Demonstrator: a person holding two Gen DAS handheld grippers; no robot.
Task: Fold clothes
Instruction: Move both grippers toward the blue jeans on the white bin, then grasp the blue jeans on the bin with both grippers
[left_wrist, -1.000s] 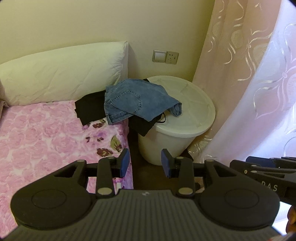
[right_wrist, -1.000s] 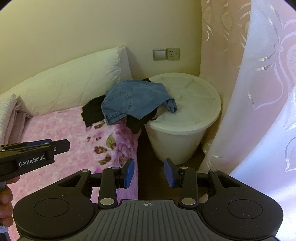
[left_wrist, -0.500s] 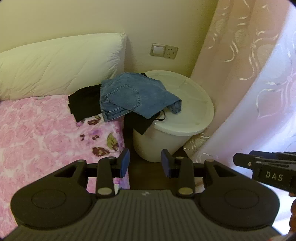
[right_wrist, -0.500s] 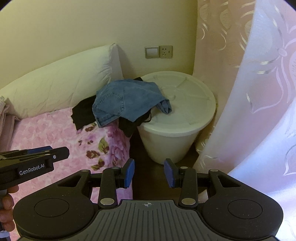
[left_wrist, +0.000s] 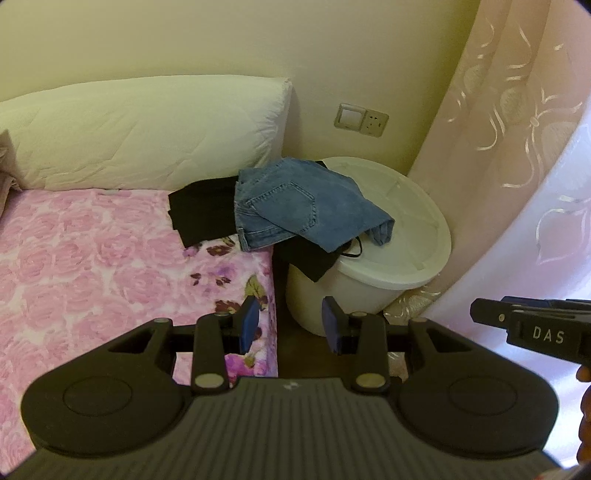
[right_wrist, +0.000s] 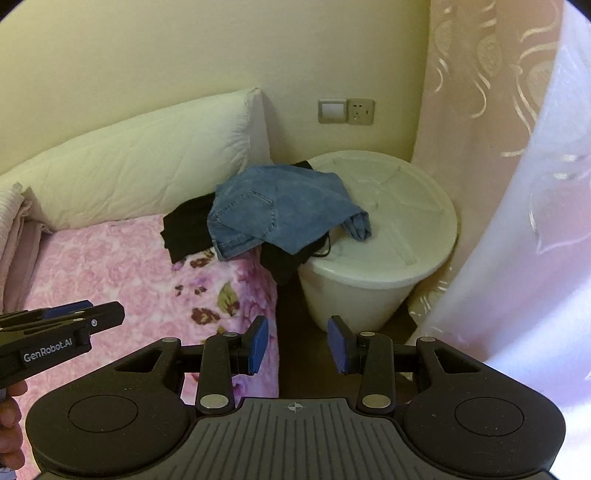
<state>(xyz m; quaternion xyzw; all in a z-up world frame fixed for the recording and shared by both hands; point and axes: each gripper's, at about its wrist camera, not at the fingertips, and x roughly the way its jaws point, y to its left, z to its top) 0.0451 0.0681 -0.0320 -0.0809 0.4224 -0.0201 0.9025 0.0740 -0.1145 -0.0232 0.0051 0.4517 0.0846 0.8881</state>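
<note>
Your jeans lie crumpled across the bed corner and the bin lid, with both claws empty and short of them.

The jeans sit on a black garment; one leg hangs over the lid of the white bin, and the black cloth droops into the gap beside the bin. Left of the bin lies the pink floral bed, with a white pillow against the wall behind it. Your left gripper stands with jaws apart, nothing between them, over the bed edge, well apart from the jeans. Your right gripper is likewise parted and empty, near the bin's foot. A curtain hangs right of the bin.
</note>
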